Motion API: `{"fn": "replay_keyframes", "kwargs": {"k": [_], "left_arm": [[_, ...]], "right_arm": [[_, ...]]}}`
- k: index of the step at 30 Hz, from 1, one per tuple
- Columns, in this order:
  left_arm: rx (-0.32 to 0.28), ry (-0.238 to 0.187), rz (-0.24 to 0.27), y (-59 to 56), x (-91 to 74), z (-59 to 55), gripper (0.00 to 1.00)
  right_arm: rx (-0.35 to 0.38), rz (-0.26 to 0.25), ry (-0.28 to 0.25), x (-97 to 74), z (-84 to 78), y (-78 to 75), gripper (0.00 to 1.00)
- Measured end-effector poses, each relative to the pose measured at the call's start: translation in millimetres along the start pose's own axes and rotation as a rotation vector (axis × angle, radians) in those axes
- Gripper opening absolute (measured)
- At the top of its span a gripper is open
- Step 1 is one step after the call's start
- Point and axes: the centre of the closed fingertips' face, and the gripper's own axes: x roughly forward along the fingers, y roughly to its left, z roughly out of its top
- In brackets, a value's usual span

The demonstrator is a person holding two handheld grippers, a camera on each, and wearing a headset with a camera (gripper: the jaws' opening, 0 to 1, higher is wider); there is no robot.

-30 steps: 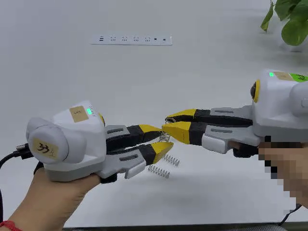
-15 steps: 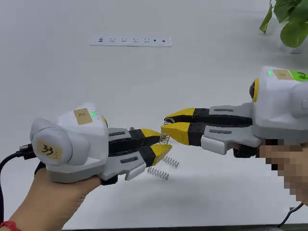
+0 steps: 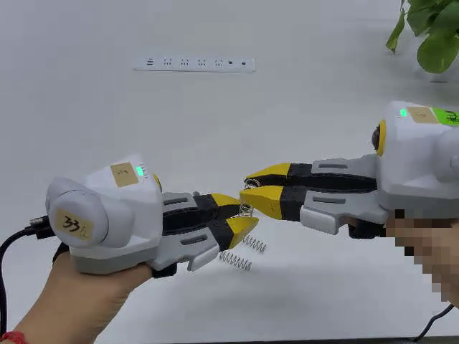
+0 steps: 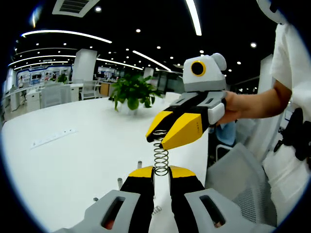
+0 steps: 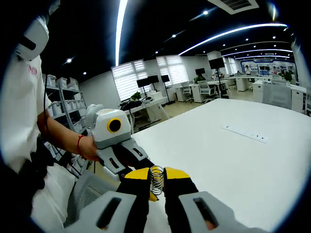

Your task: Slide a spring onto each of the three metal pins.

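Observation:
One spring [image 4: 161, 158] spans the two grippers in mid-air above the white table [image 3: 143, 129]. My left gripper [image 3: 242, 213] comes from the lower left, shut on the spring's lower end. Coming in from the right, my right gripper [image 3: 246, 188] is shut on the upper end, its yellow tips just above the left tips. In the right gripper view the spring [image 5: 156, 179] stands between that gripper's own jaws. Two more springs [image 3: 254, 244] [image 3: 235, 261] lie on the table beneath the tips. Small upright metal pins [image 4: 139, 164] [image 4: 120, 182] stand on the table in the left gripper view.
A white power strip [image 3: 193, 63] lies at the far side of the table. A green plant [image 3: 427, 32] stands at the far right corner. A black cable [image 3: 14, 240] trails from the left gripper.
My left gripper has shifted slightly right and lower, its tips closer under the right gripper's tips. The right gripper has barely moved. The spring stays held between them.

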Motion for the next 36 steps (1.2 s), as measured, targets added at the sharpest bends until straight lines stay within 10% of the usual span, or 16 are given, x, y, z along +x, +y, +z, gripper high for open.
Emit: {"fn": "replay_keyframes", "kwargs": {"k": [19, 36], "left_arm": [[0.028, 0.008, -0.015, 0.0, -0.9, -3.2, 0.1], [0.056, 0.019, -0.024, 1.8, -2.6, -9.7, 0.1]], "right_arm": [[-0.093, 0.053, 0.125, -0.6, -8.9, 2.0, 0.19], [-0.523, 0.366, 0.615, 4.0, -15.5, 12.8, 0.24]]}}
